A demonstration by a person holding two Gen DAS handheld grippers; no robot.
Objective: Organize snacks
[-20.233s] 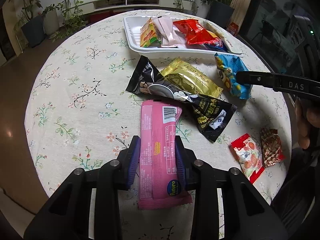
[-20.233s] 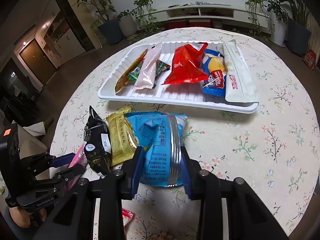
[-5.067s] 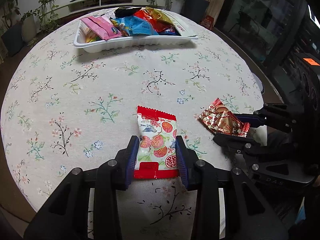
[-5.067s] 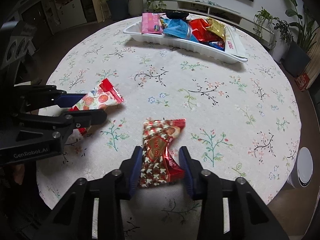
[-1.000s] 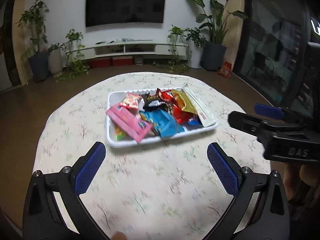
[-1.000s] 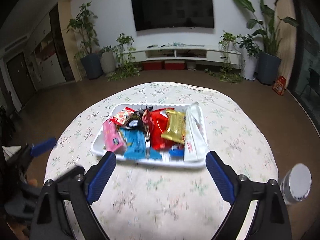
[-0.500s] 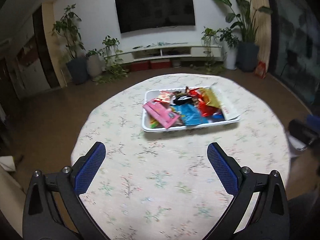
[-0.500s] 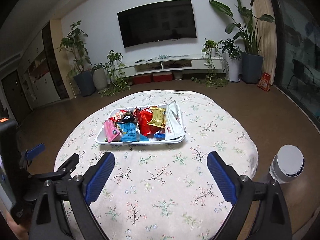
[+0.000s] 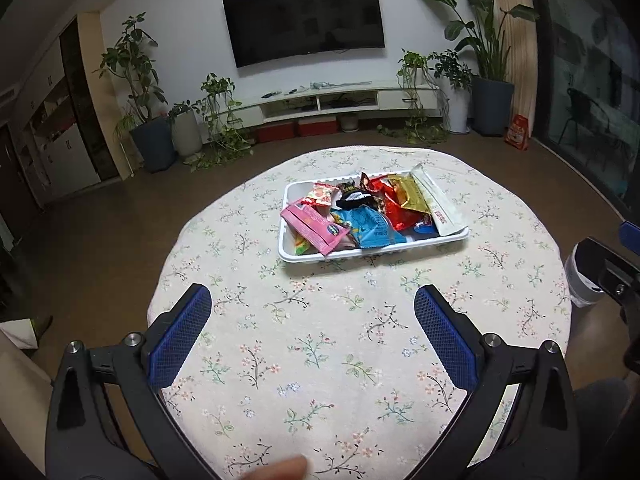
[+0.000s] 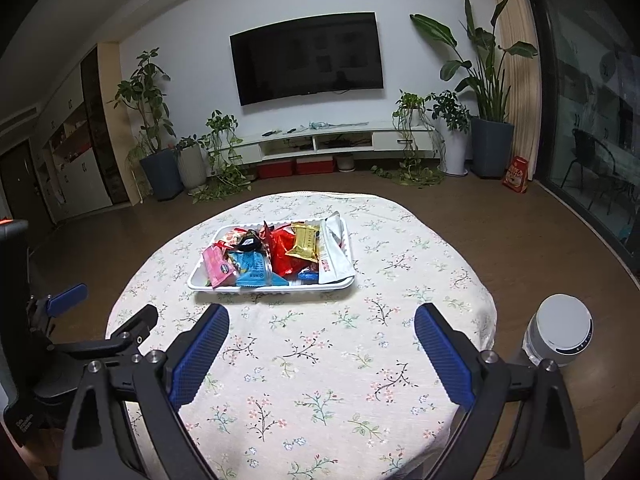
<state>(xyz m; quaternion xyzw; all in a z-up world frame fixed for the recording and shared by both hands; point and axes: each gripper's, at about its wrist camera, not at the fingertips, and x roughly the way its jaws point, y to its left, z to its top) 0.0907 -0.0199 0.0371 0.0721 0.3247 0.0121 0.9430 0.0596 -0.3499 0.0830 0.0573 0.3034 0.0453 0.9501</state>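
The round desk (image 9: 320, 360) with its flowered cloth filled most of what I saw, and beyond it stood a wall TV (image 10: 306, 56) and potted plants (image 10: 480, 80). Toward the far half of the desk sat the white tray (image 9: 372, 253), and every snack I could see lay inside it, heaped and overlapping. From the left wrist view, a pink pack (image 9: 314, 229) lay at the tray's left end, a blue pack (image 9: 370, 228) just beside it, a red pack (image 9: 400, 208) and a gold pack (image 9: 408, 192) further right, and a long white pack (image 9: 438, 208) along the right edge. A small black pack (image 9: 354, 198) rested on top near the middle. A white bottle (image 10: 560, 330) stood off the desk's right edge.

My left fingers (image 9: 316, 336) were spread wide over the near desk, gripping nothing. My right fingers (image 10: 320, 354) were spread just as wide and were also bare. Both hovered well apart from the tray.
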